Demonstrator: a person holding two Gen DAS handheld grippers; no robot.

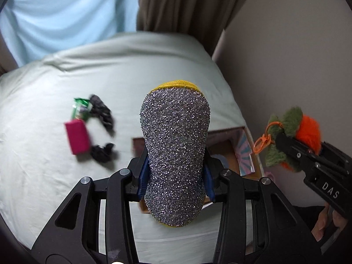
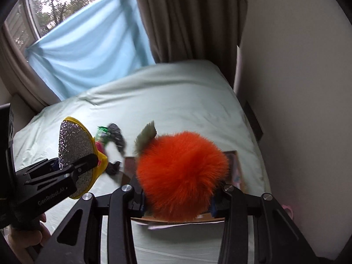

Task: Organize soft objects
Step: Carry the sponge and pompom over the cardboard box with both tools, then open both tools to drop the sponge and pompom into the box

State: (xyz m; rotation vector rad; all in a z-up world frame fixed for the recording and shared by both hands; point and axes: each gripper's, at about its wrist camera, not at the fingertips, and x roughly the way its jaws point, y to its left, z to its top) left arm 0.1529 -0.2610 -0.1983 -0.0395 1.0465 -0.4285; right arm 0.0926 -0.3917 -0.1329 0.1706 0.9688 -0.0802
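My left gripper point(image 1: 175, 177) is shut on a silver glitter scrub sponge point(image 1: 175, 149) with a yellow back, held upright over the bed; the same left gripper point(image 2: 76, 167) and sponge point(image 2: 74, 151) appear at the left of the right wrist view. My right gripper point(image 2: 178, 200) is shut on a fluffy orange plush fruit point(image 2: 180, 173) with green leaves. In the left wrist view the right gripper point(image 1: 292, 147) holds that plush point(image 1: 308, 132), whose orange clip point(image 1: 261, 142) dangles. An open cardboard box point(image 1: 231, 154) lies on the bed beneath both, its rim point(image 2: 236, 165) partly hidden.
On the pale green bed sheet point(image 1: 55, 154) lie a pink block point(image 1: 77, 139), a green packet point(image 1: 80, 109) and dark crumpled fabric pieces point(image 1: 103, 151). A beige wall point(image 1: 286, 55) runs along the right; brown curtains point(image 2: 187, 17) and a blue cloth point(image 2: 88, 50) hang behind.
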